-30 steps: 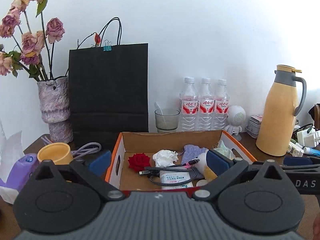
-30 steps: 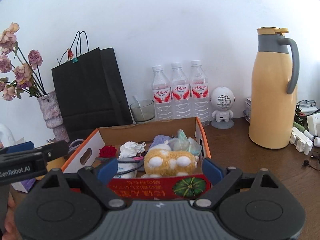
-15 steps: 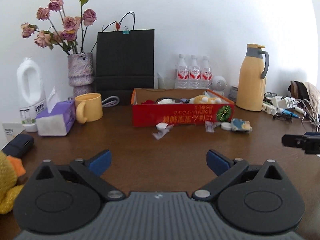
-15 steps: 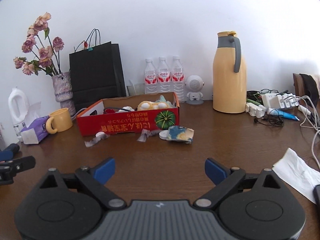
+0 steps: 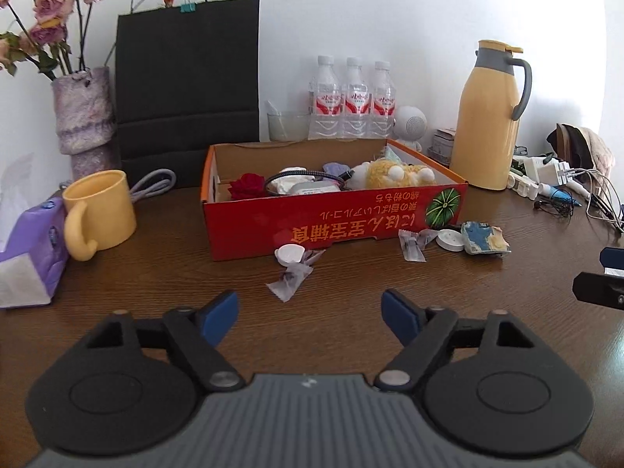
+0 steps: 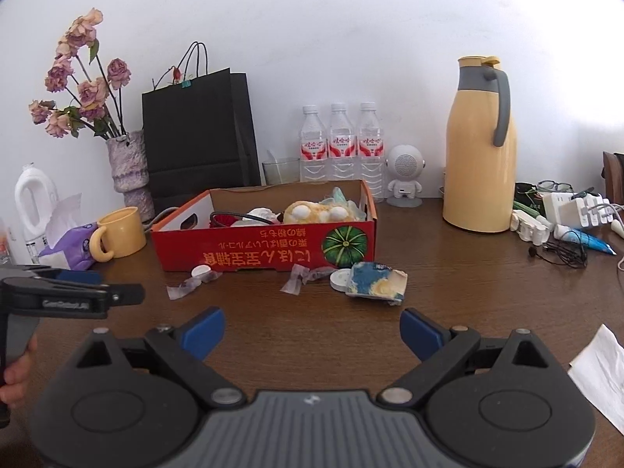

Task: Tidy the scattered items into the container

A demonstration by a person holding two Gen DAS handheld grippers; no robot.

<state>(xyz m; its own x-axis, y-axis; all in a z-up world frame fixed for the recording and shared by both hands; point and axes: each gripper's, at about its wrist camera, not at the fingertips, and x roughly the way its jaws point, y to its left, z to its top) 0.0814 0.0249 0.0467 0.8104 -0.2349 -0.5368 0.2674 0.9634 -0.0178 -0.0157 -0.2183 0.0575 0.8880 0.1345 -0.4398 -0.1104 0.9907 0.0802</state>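
- Left tongs [image 5: 310, 314]: jaws closing, nothing between them, above bare table [image 5: 156, 280]; a clear wrapper [image 5: 290, 279] lies just beyond, at 12 o'clock.
- Right tongs [image 6: 312, 331]: spread wide, released and empty, over bare wood; the left tongs show at 9 o'clock in this view, a hand [image 6: 17, 374] on the grip.
- Scattered bits in front of the box [image 5: 331, 216]: a white cap [image 5: 288, 253] touching the clear wrapper, a second wrapper [image 5: 413, 243], a white disc [image 5: 450, 240] and a blue-and-cream packet [image 5: 483, 238] at 1 o'clock, all near the box's front wall.
- The box is open-topped and holds a plush [image 5: 397, 173], a red rose [image 5: 245, 187], a cable [image 5: 304, 175] and wads.
- At 10 o'clock: mug [image 5: 99, 210] and tissue pack [image 5: 27, 257]; at 2 o'clock: chargers and cords [image 5: 565, 183].
- Behind the box: black bag [image 5: 187, 89], vase [image 5: 84, 117], three bottles [image 5: 351, 97], a yellow flask [image 5: 491, 117], then the wall.
- Open wood lies between the tongs and the scattered bits; a white paper [image 6: 600, 370] lies at 3 o'clock in the right view.
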